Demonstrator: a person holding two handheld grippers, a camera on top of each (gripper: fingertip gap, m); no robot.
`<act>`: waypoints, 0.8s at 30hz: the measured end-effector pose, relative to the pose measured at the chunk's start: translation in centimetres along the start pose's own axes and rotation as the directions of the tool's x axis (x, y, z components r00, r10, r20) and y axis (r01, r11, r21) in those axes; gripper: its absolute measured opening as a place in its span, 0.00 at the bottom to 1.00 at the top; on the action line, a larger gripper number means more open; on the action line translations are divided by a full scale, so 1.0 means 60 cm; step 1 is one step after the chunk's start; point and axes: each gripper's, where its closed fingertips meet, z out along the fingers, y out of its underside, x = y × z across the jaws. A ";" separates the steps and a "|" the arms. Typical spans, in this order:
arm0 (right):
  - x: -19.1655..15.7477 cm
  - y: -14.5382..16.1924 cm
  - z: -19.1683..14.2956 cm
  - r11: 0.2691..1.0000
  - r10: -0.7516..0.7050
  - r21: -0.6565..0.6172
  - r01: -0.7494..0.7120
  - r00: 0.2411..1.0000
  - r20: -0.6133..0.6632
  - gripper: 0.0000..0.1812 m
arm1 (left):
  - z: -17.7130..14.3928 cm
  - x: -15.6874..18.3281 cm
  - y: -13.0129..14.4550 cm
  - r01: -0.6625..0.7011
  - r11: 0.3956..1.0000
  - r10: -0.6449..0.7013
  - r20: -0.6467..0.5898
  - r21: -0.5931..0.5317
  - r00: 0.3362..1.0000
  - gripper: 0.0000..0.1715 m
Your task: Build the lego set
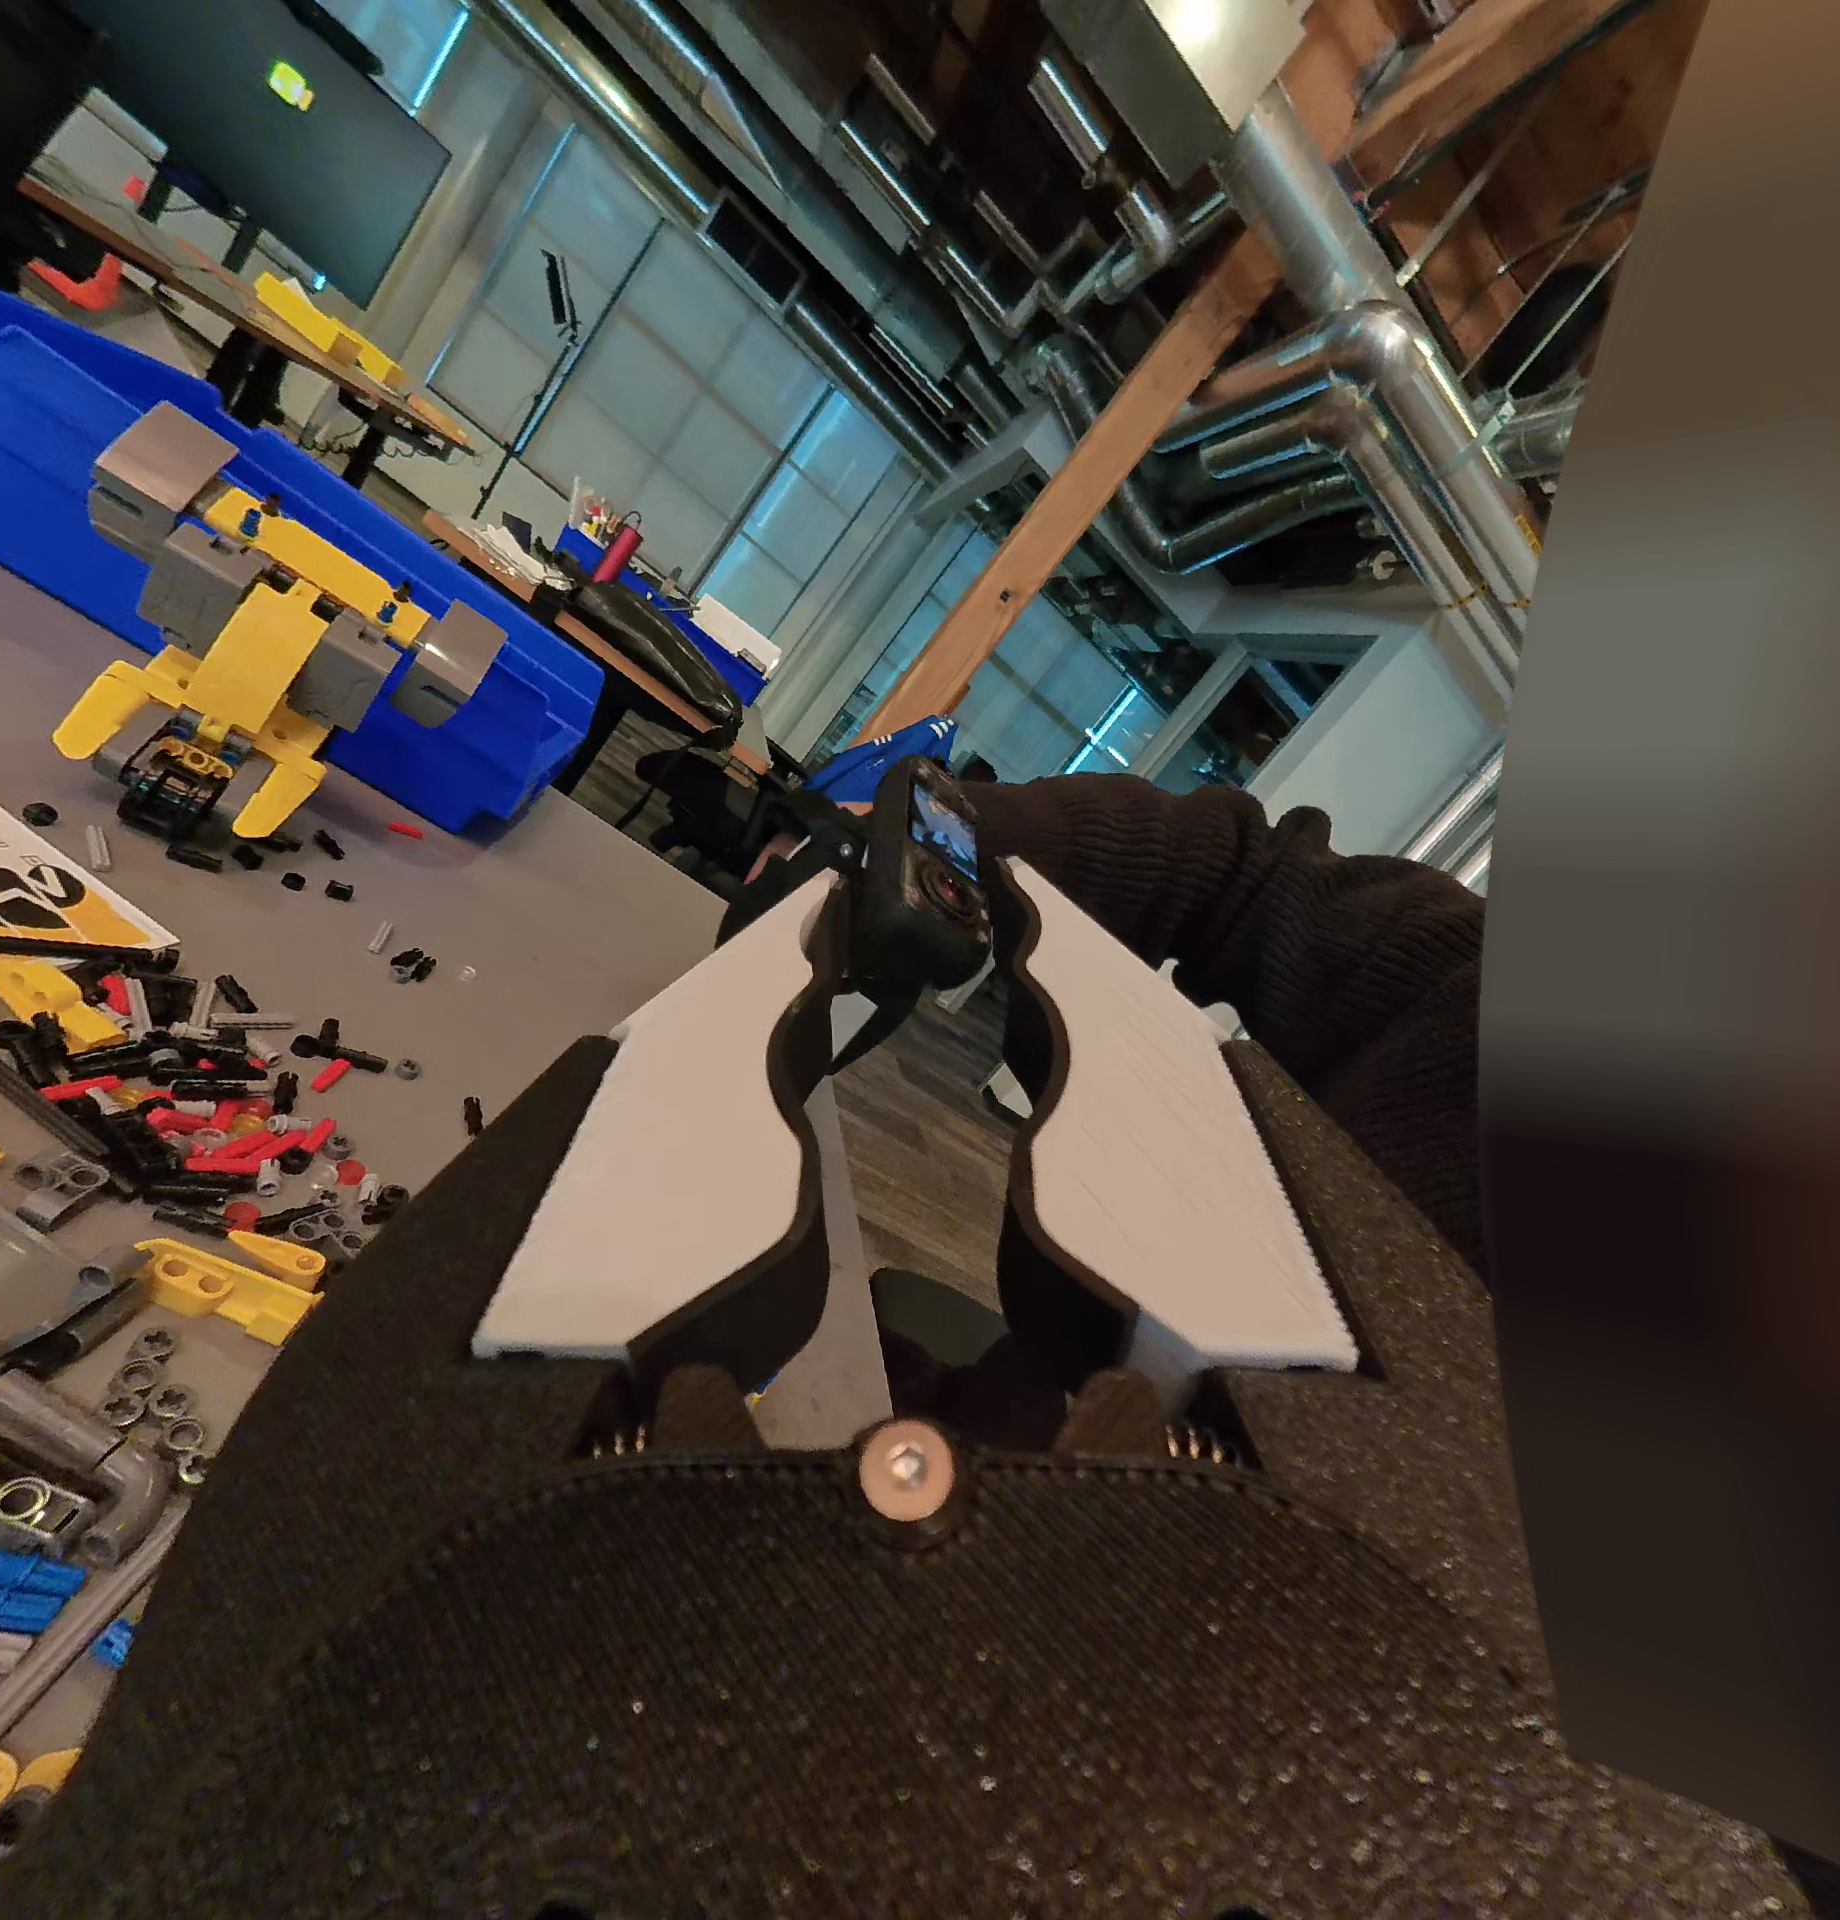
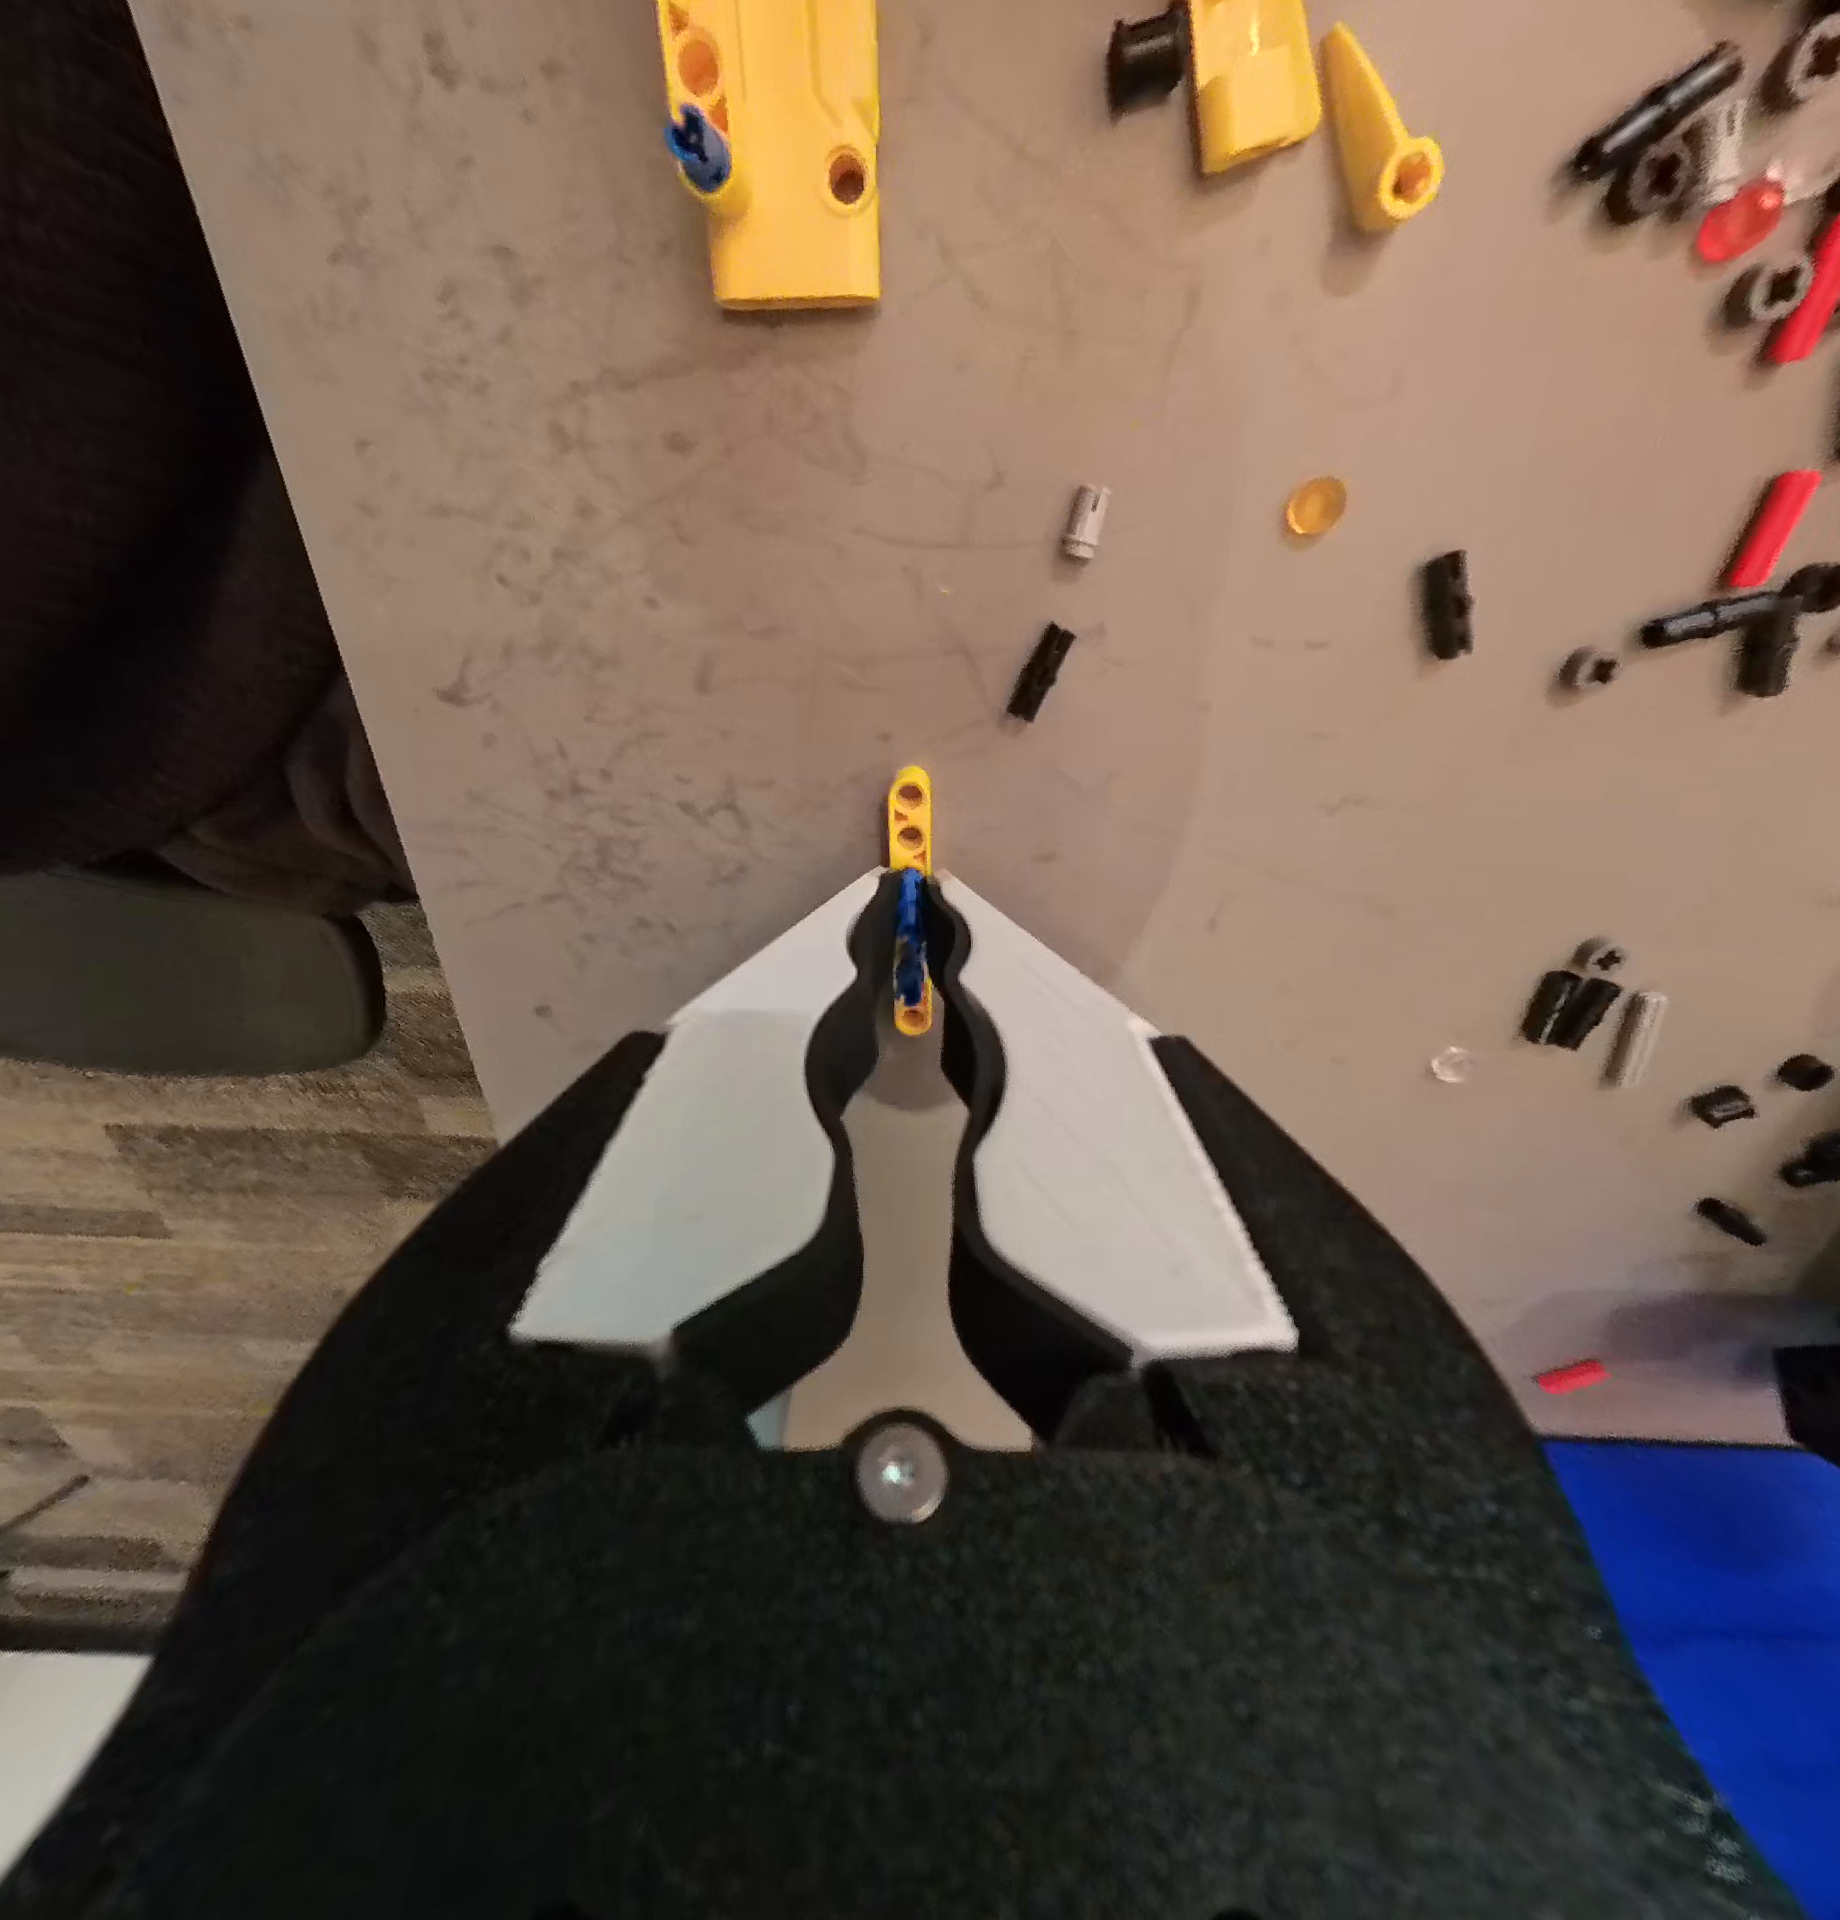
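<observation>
My left gripper (image 1: 921, 878) is open and empty, raised above the grey table (image 1: 542, 894) and pointing off its edge. A black camera (image 1: 931, 873), held by a person's black-sleeved arm (image 1: 1259, 935), shows between its fingertips, farther off. A partly built yellow and grey lego model (image 1: 261, 634) stands at the left. My right gripper (image 2: 909, 881) is shut on a thin yellow beam (image 2: 910, 821) with a blue pin (image 2: 910, 935) in it, held over the table (image 2: 687, 623). The beam's holed end sticks out past the tips.
A blue bin (image 1: 396, 623) stands behind the model and shows at the right wrist view's lower right (image 2: 1726, 1621). An instruction booklet (image 1: 54, 894) and several loose pieces (image 1: 199, 1122) lie at the left. A yellow panel (image 2: 791, 156), yellow wedges (image 2: 1259, 83) and black and red pins (image 2: 1768, 540) lie ahead. The table edge (image 2: 396, 831) runs at the left. My right fingertips sit around 25 cm from my left ones.
</observation>
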 end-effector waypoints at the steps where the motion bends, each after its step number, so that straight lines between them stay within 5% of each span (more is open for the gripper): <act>1: 0.000 0.000 0.000 1.000 -0.014 -0.008 0.014 1.000 -0.005 0.02 | 0.000 0.000 0.001 0.000 1.000 0.000 0.000 -0.002 1.000 0.14; 11: 0.002 0.000 0.000 0.999 0.039 -0.002 -0.039 0.999 -0.013 0.04 | 0.001 0.001 0.004 -0.007 1.000 0.007 0.000 -0.016 1.000 0.14; 17: 0.019 0.010 0.004 0.998 0.068 -0.005 -0.069 0.995 -0.068 0.22 | 0.000 -0.002 0.004 -0.010 1.000 0.010 0.011 -0.018 1.000 0.14; 24: 0.017 0.007 0.003 0.991 0.118 0.065 -0.113 0.991 -0.065 0.18 | 0.000 -0.006 0.007 -0.010 1.000 0.011 0.023 -0.027 1.000 0.14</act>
